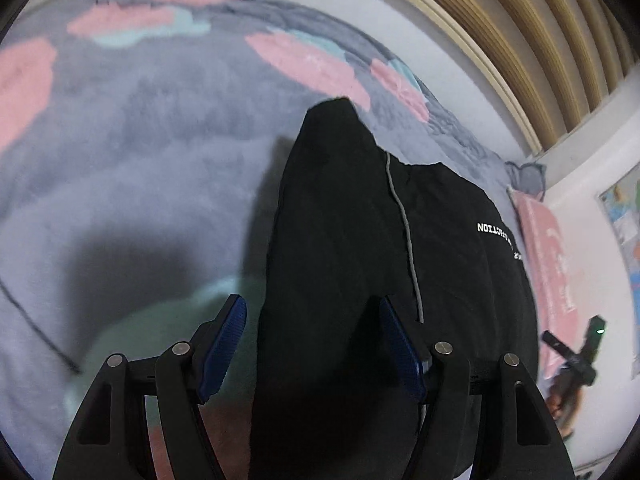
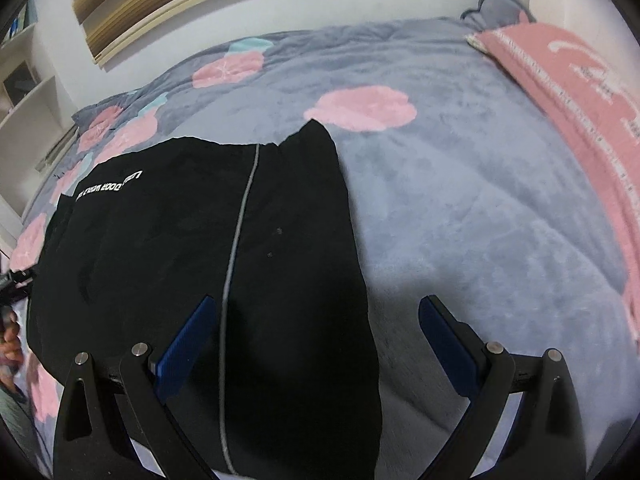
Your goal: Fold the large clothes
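A black garment (image 1: 352,248) with a thin grey stripe and white lettering lies on the grey blanket with pink and teal patches (image 1: 140,140). My left gripper (image 1: 312,312) is open, its blue pads (image 1: 224,344) on either side of the garment's left edge fold. In the right wrist view the same garment (image 2: 280,260) lies spread, its right edge running down the middle. My right gripper (image 2: 320,320) is open wide over that right edge, with blue pads (image 2: 184,348). The right gripper also shows small in the left wrist view (image 1: 576,360).
A pink pillow (image 2: 580,92) lies at the bed's far right. A slatted wooden headboard or blind (image 1: 520,32) and white wall stand behind the bed. White shelves (image 2: 24,92) stand at the left. A thin dark cable (image 1: 36,320) lies on the blanket.
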### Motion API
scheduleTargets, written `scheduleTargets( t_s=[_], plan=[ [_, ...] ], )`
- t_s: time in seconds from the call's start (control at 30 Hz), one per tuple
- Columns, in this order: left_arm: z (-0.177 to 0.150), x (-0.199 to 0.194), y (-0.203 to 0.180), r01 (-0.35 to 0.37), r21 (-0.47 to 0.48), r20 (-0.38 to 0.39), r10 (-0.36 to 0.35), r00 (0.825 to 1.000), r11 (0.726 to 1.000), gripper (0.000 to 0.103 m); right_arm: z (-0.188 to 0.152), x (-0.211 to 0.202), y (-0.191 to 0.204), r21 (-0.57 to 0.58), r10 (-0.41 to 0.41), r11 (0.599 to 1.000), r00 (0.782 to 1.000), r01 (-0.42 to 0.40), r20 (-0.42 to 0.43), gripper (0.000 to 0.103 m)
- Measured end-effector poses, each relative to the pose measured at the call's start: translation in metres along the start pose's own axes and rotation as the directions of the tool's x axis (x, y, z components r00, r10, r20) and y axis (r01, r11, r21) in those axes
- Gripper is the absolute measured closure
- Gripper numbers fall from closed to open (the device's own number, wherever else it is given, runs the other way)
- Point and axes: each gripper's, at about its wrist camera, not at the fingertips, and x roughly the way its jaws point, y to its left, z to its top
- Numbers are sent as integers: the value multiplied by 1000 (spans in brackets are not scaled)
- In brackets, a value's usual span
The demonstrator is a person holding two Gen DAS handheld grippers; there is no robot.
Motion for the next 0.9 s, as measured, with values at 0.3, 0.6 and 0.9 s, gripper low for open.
scheduleTargets(
  t_s=[0.3,0.6,0.9],
  plan=[
    [14,39,-4,80,-39,-119,-84,989,996,32,9,54,-27,123,213,972,971,-200,-108,1],
    [17,36,-20,161,15,-115,-158,981,987,71,10,71,-22,136,417,905,904,-403,-97,42],
    [17,63,-2,219,-122,-187,-239,953,968,47,18,106,-8,173,466,882,867,-439,-177,19]
  ],
)
